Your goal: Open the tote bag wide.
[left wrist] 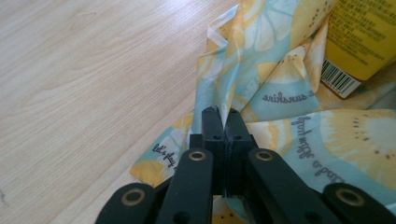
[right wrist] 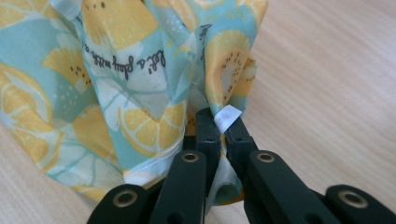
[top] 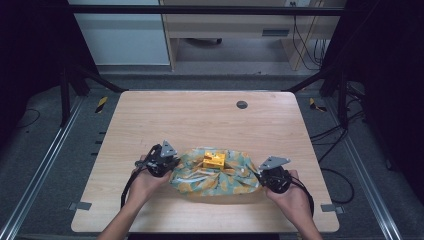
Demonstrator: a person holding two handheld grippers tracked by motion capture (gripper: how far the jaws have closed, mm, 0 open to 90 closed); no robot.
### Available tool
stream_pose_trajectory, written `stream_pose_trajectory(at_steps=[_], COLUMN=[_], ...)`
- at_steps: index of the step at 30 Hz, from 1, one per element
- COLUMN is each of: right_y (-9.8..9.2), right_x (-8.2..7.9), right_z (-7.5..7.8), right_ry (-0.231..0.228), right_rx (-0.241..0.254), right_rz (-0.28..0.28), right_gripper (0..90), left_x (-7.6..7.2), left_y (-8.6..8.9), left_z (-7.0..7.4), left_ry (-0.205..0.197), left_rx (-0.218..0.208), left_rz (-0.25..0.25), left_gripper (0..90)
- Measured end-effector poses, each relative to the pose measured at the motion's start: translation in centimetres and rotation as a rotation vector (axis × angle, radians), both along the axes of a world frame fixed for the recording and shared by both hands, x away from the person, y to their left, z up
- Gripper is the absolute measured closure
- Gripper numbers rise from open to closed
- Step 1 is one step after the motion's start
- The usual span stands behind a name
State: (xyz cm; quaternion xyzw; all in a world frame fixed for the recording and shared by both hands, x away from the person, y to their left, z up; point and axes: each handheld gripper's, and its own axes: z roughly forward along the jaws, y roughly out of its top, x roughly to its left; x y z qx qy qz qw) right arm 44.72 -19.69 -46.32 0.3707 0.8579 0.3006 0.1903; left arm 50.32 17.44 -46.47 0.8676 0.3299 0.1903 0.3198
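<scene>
Worktop [top: 200, 115] of pale wood grain; lemon-print cloth [top: 215, 177] bunched around my yellow carton [top: 214, 160]; left gripper [top: 167, 162] and right gripper [top: 262, 175] jaws pinch its ends.

Teal cloth [top: 215, 176] printed with yellow lemon slices and black script, rumpled and bunched, spread flat-ish on the near half of the table [top: 200, 120]. Yellow box [top: 214, 160] with a barcode label lying on the cloth's far middle, folds rising around it.
</scene>
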Motion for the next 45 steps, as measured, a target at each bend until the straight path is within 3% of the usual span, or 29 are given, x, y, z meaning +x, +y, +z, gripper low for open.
stream_pose_trajectory(at_steps=[11,18,33,42,45], right_y=[-0.5,-0.9,-1.0,-0.8,-0.9], right_x=[-0.7,-0.3,-0.3,-0.4,-0.7], right_z=[-1.4,-1.8,-2.4,-2.4,-2.2], right_ry=[0.013,0.023,0.035,0.011,-0.014], right_rx=[-0.002,-0.006,-0.026,-0.05,-0.039], right_rz=[0.007,-0.003,0.012,0.016,0.033], right_gripper=[88.3,88.5,88.5,87.3,79.9], left_x=[0.0,-0.2,-1.1,-1.6,-1.9], left_y=[0.3,0.6,0.9,1.0,1.1], left_z=[-0.7,-1.1,-1.4,-1.5,-1.2], left_ry=[0.023,0.039,0.036,0.028,0.008], left_rx=[0.0,-0.009,0.007,0.009,0.001], left_rz=[0.001,0.002,-0.001,-0.006,-0.011], left_gripper=[90.0,90.0,90.0,89.8,78.1])
